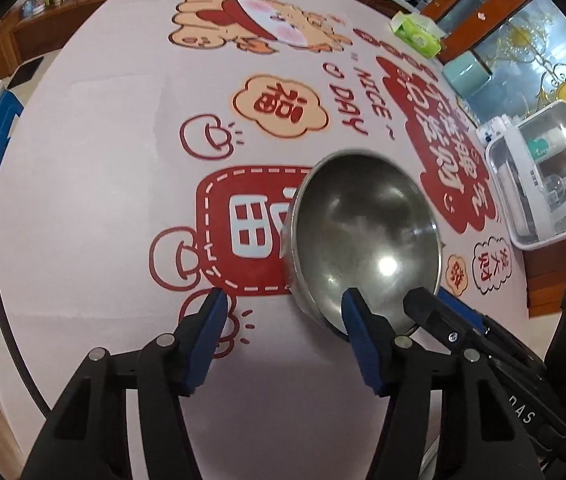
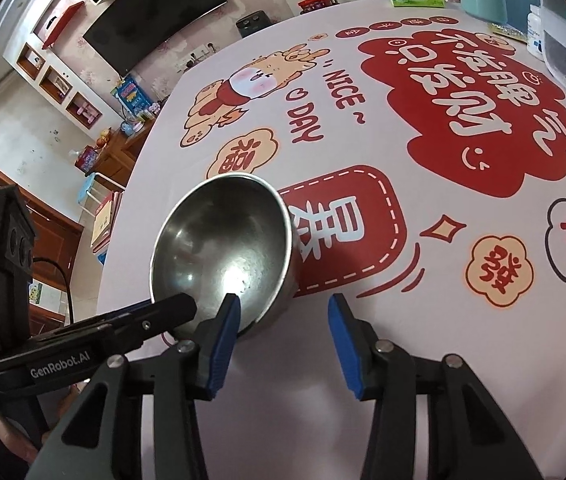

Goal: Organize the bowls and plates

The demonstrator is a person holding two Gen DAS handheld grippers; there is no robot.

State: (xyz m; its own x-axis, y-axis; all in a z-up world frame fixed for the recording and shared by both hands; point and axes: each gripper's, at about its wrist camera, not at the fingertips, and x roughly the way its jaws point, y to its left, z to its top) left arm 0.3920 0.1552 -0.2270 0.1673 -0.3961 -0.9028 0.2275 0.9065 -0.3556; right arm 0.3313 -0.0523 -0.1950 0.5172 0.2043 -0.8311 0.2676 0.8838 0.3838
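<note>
A stainless steel bowl [image 1: 367, 240] sits on the surface [image 1: 103, 140], which is covered by a pale cloth printed with red and orange cartoon figures, Chinese characters and the words "NICE DAY". The bowl looks tilted, its open mouth turned toward both cameras, and a bright glare spot lies on its inner wall. It partly covers a red stitched-edge patch in the print.

In the left wrist view the left gripper [image 1: 283, 308] has its 2 blue-padded fingers [image 1: 207, 332] spread wide with nothing between them; the bowl lies at about 1 o'clock from it, and the 4 o'clock finger overlaps the bowl's near rim. Whether that finger touches the rim, I cannot tell.

In the right wrist view the right gripper [image 2: 283, 312] is likewise spread wide and grips nothing. The bowl [image 2: 223, 248] lies at about 11 o'clock, the 8 o'clock finger overlapping its near rim; contact cannot be told.

At the far edge, around 1 o'clock in the left view, stand a green tissue pack [image 1: 417, 32] and a clear plastic storage box [image 1: 547, 172].
</note>
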